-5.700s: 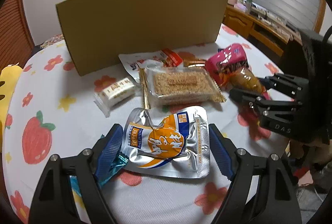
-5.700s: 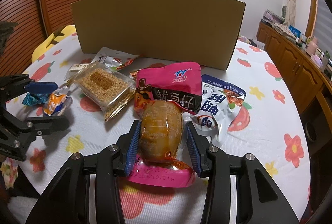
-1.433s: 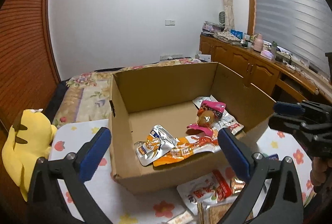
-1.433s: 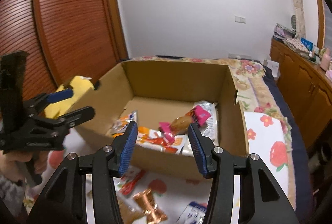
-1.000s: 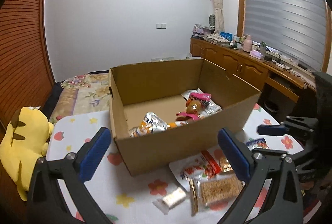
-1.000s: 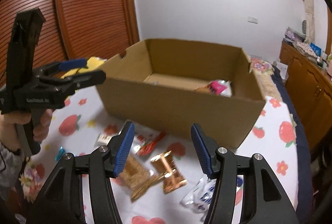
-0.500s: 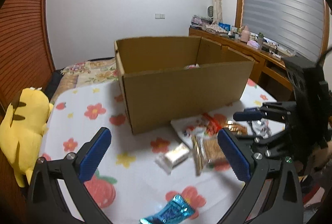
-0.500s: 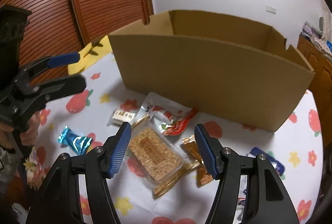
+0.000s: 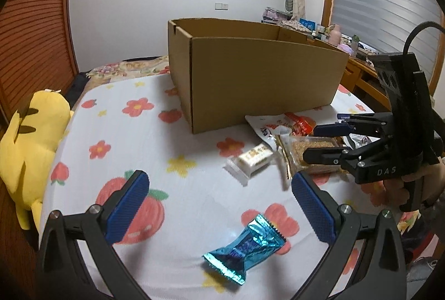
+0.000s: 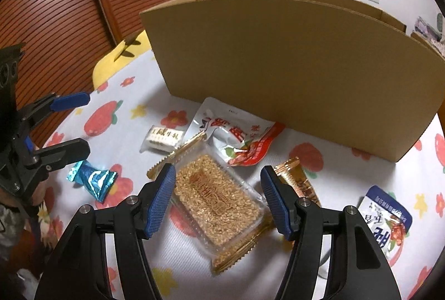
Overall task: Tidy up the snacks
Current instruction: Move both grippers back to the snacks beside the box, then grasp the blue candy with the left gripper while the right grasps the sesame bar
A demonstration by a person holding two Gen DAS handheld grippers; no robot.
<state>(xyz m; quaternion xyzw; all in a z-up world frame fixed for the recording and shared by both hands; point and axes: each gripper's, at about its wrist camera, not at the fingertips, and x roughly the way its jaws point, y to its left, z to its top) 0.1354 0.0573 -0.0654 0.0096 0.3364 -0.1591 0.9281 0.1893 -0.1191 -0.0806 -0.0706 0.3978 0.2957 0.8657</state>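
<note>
— On the table point(image 9: 194, 205), what is lying under the left hand-held gripper point(image 9: 219, 205)?

— A blue foil candy point(image 9: 246, 244) is lying between its wide-spread, empty fingers, touching neither blue pad (the flowered cloth is showing all around it).

— And the right hand-held gripper point(image 10: 218, 194)?

— It is hanging released over a clear pack of sesame brittle point(image 10: 217, 197), one finger on each side; whether the pads are touching the wrapper cannot be told.

— Where are the other snacks sitting?

— A small white nougat bar point(image 10: 164, 137) is lying just left of the brittle. A silver-and-red pouch point(image 10: 236, 138) is resting against the front wall of the cardboard box point(image 10: 292, 72). A gold wrapper point(image 10: 296, 180) is lying just right of the brittle, and a blue-and-white pouch point(image 10: 386, 219) is sitting farther right.

— Anything beside the table?

— A yellow plush toy point(image 9: 25, 138) is leaning at its left edge.
</note>
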